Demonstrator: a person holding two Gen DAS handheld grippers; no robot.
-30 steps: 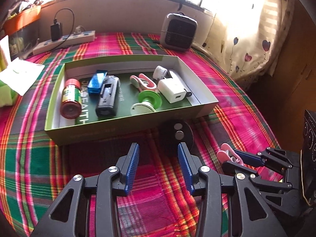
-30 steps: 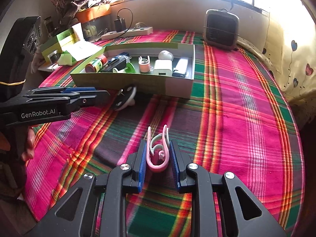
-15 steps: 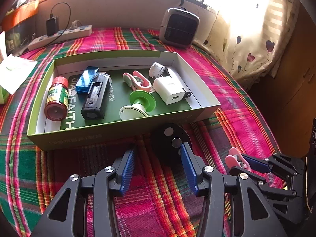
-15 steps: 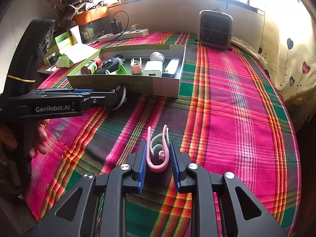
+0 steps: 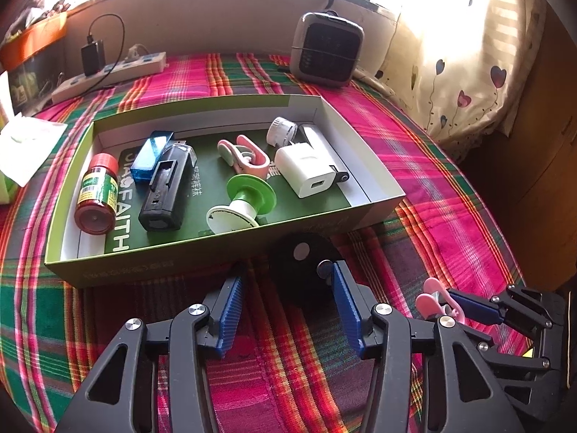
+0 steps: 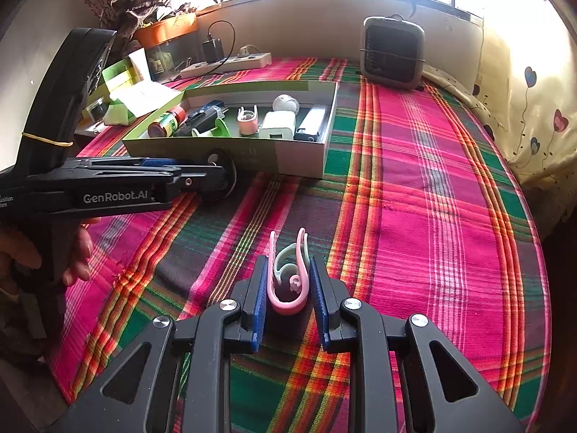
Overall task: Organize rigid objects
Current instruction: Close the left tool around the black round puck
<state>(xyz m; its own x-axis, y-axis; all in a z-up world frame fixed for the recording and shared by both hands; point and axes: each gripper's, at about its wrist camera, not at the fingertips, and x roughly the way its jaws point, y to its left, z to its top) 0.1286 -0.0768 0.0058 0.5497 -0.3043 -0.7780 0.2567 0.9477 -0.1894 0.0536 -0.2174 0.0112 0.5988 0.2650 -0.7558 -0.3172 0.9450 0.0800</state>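
Left tongs, ribbed blue pads just spread, flank a black disc on plaid cloth beside the green cardboard box; right tongs pinch a glossy pink U-shaped clip above the cloth.

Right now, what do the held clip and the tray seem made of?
Pink clip: looks like smooth moulded plastic, softly shiny, with thin springy arms. Green tray: probably printed cardboard, matte, with thin folded walls and a white inside.
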